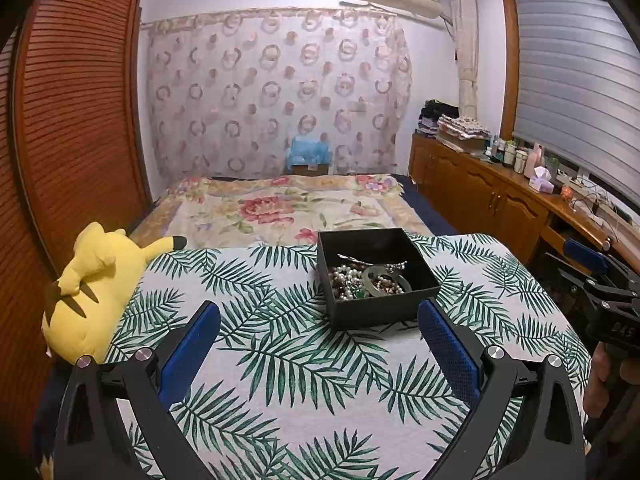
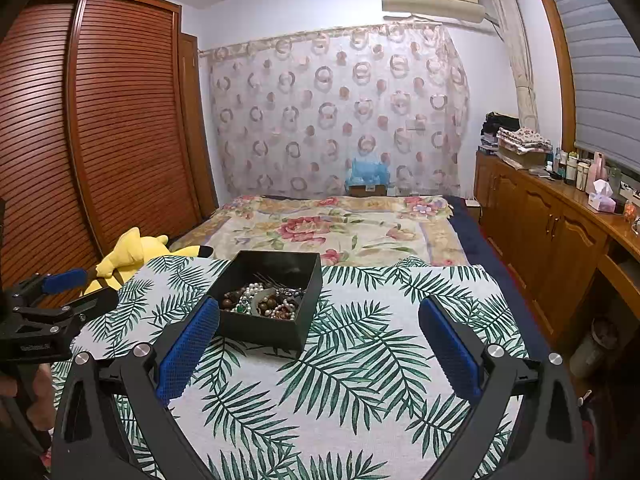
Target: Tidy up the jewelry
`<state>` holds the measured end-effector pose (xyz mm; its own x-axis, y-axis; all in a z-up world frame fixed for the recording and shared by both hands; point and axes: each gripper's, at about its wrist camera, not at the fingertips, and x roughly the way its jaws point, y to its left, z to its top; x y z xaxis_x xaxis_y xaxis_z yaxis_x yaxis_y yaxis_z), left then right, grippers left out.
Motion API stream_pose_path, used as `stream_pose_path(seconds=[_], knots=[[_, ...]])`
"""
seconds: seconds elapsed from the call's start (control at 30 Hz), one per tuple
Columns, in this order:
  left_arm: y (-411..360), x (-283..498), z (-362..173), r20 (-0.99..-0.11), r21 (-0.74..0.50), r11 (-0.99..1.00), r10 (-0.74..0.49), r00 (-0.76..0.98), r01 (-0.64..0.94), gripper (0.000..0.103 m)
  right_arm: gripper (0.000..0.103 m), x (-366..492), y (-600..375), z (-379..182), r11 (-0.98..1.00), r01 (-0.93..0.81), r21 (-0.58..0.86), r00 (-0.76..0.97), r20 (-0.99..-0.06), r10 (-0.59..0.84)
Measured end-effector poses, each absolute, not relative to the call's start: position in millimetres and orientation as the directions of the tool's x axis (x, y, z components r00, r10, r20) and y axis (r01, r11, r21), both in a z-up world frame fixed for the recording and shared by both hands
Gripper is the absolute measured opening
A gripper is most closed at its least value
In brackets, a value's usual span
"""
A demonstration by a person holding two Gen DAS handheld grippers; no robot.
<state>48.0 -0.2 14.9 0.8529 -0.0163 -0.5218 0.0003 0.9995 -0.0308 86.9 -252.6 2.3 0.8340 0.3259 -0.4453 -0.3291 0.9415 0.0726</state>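
**Ana:** Left gripper (image 1: 319, 322) hovers just short of the box (image 1: 376, 312), fingers spread wide and holding nothing. Right gripper (image 2: 319, 322) is the same: splayed, unloaded, the box off its left finger.

**Ben:** And the jewelry (image 1: 366, 280)?

**Ana:** All inside the box, heaped against its near wall: pearl strands, brown beads, a pale bangle (image 1: 378, 278), a thin hairpin toward the back. I think there's a small green stone too, but it's too small to be sure.

**Ben:** How will it handle?

**Ana:** My guess: light and slippery. Strands are limp and tangled, so lifting one may drag its neighbours. The bangle is rigid and probably brittle; pinch across its rim. Take a strand at a loop lying on top.

**Ben:** Room to work?

**Ana:** The box walls are steep, so fingers must enter from above. Around the box the leaf cloth (image 1: 280, 360) is bare on every side. Left of the box a yellow plush (image 1: 96, 280) sits at the cloth's edge; right of the box the cloth drops off toward the cabinets (image 2: 552, 240).
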Motion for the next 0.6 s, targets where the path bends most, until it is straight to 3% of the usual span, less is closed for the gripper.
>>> stream_pose_path(seconds=[0.6], knots=[[0.2, 46.9, 18.8, -0.518, -0.033, 0.999, -0.018, 0.855, 0.001, 0.096, 0.101, 87.1, -252.9, 2.3, 0.942, -0.327, 0.072, 0.835, -0.445, 0.324]])
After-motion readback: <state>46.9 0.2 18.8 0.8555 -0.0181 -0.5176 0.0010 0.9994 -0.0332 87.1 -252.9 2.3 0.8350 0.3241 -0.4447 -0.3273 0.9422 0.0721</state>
